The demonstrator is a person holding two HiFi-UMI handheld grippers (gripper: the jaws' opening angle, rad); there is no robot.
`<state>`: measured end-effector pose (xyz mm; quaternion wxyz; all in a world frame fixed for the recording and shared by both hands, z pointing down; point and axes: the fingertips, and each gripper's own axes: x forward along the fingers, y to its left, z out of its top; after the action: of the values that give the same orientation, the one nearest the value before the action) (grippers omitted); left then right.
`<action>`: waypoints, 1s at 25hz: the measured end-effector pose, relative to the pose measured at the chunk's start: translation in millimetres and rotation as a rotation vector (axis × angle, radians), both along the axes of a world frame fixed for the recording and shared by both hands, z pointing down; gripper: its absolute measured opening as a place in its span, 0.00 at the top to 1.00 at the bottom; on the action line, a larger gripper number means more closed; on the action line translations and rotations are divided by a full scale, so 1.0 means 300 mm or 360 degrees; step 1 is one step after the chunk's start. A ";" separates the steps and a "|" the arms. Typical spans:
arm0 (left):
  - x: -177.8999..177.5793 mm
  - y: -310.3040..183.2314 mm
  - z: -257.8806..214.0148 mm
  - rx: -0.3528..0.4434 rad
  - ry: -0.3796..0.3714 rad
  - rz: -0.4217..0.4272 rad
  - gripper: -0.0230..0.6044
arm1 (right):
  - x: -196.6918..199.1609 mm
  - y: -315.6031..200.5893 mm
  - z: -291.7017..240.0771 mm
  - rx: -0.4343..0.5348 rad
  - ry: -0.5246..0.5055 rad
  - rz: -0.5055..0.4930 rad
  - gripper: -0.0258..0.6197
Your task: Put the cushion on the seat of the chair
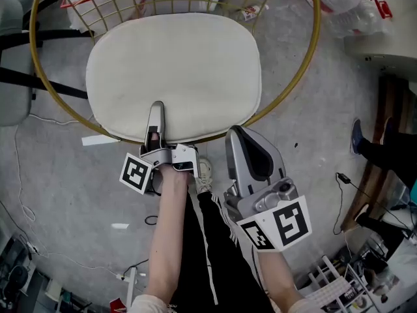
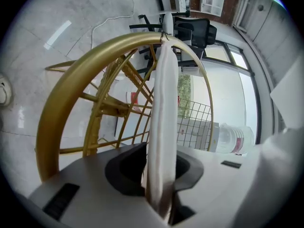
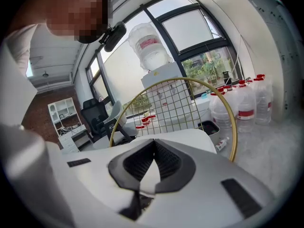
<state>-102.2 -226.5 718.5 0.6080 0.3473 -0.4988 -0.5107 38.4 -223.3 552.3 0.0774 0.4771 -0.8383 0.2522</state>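
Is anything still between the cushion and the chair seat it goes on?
Nothing visible does. The white padded cushion already lies flat on the seat, inside the rim of the round gold wire chair. The left claw is closed on its near edge.

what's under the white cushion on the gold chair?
The round gold wire chair: its rim and wire back show around the white padded cushion. The seat itself is covered, so unseen.

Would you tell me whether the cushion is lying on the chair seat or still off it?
On: the cushion lies flat inside the chair's gold frame.
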 end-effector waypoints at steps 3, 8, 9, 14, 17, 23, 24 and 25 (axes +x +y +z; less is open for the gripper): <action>0.002 0.004 0.004 -0.0012 0.0000 -0.0003 0.81 | 0.006 0.010 -0.006 0.0010 0.0003 -0.0010 0.94; 0.009 0.006 0.003 -0.0008 0.0052 -0.0013 0.77 | 0.025 0.019 -0.020 0.0021 -0.0005 0.0011 0.94; 0.011 0.007 0.003 -0.0015 0.0060 -0.0015 0.76 | 0.029 0.021 -0.027 0.0029 -0.0009 0.0017 0.94; 0.004 0.026 0.012 -0.0093 0.0049 -0.0056 0.72 | 0.020 0.039 -0.053 0.0073 -0.0032 0.0004 0.94; 0.003 0.037 0.012 -0.0113 0.0053 -0.0068 0.70 | 0.014 0.057 -0.059 0.0080 -0.0032 -0.0011 0.94; 0.015 0.061 -0.015 -0.0093 0.0077 -0.0069 0.70 | 0.024 0.083 -0.081 0.0087 -0.0049 0.0006 0.94; 0.018 0.076 -0.020 -0.0095 0.0075 -0.0064 0.70 | 0.025 0.095 -0.085 0.0084 -0.0054 0.0007 0.94; 0.022 0.090 -0.025 -0.0097 0.0076 -0.0059 0.70 | 0.026 0.107 -0.088 0.0081 -0.0057 0.0008 0.94</action>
<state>-95.6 -199.6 711.1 0.6206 0.3068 -0.5058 -0.5146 46.4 -191.4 525.9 0.0496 0.4765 -0.8444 0.2396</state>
